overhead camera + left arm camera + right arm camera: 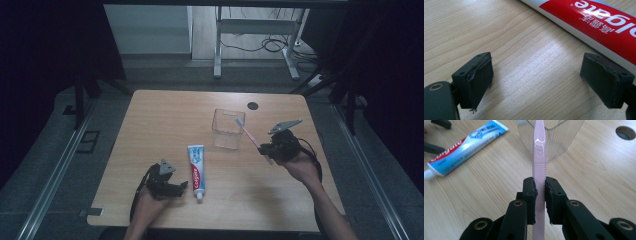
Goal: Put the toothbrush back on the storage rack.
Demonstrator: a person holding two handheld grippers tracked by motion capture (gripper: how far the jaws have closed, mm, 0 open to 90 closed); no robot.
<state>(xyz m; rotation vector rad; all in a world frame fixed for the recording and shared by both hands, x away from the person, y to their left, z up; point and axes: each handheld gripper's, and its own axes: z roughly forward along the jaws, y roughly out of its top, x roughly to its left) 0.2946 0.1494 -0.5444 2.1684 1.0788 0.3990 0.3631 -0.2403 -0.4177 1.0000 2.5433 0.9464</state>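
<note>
Gripping a pink toothbrush (539, 157) by its ribbed handle, the right gripper (539, 195) has its jaws clamped on either side; the brush's long axis runs straight ahead from the jaws, head end toward the clear ribbed plastic cup (228, 129); in the high view the bristled head sits just above the cup's rim; left gripper (535, 80) rests low over the wooden table (150, 130), jaws wide apart, empty; the toothpaste tube (196, 172) lies flat just beside it, cap toward the person.

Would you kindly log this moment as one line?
right gripper: shut on toothbrush | left gripper: open beside toothpaste | clear box: upright
</note>
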